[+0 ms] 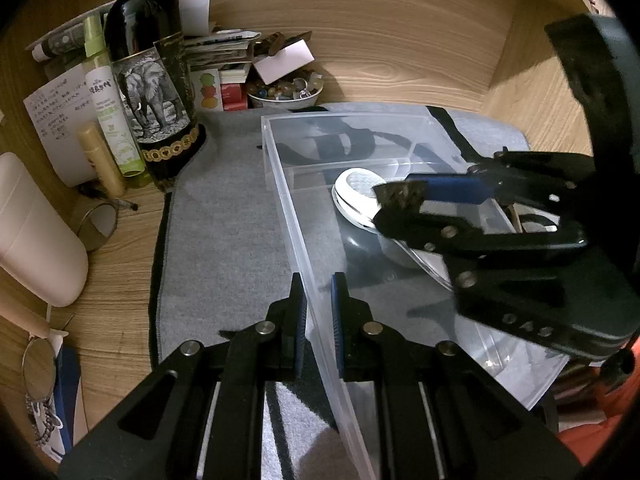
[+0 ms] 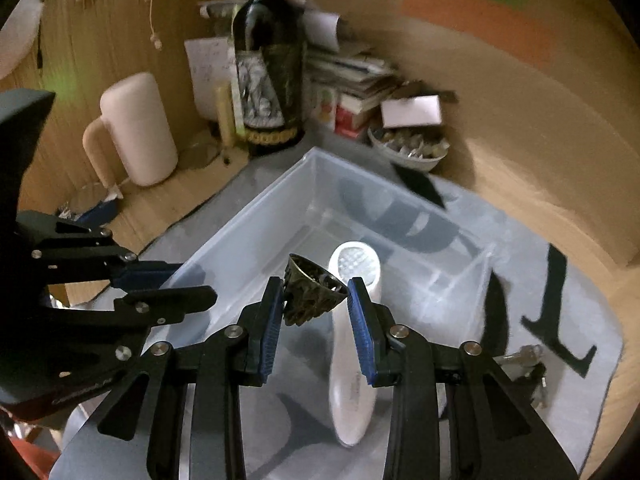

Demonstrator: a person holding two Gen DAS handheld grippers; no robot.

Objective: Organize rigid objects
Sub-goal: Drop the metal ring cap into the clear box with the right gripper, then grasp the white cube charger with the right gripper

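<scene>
A clear plastic bin [image 1: 280, 184] lies on a grey mat [image 1: 224, 216]; it also shows in the right wrist view [image 2: 256, 224]. A white handheld device [image 2: 354, 320] lies inside it, seen too in the left wrist view [image 1: 356, 196]. My left gripper [image 1: 319, 320] is shut on the bin's near wall. My right gripper [image 2: 316, 316] is shut on a dark bronze patterned cup [image 2: 312, 292] and holds it above the bin. In the left wrist view the right gripper [image 1: 400, 204] hangs over the white device.
A dark wine bottle with an elephant label [image 1: 156, 80], a green spray bottle [image 1: 108, 96], a bowl of trinkets [image 1: 286, 90], stacked papers [image 1: 224, 48] and a pale pink jug [image 2: 136, 128] crowd the back and left. Keys [image 2: 524, 360] lie on the mat at right.
</scene>
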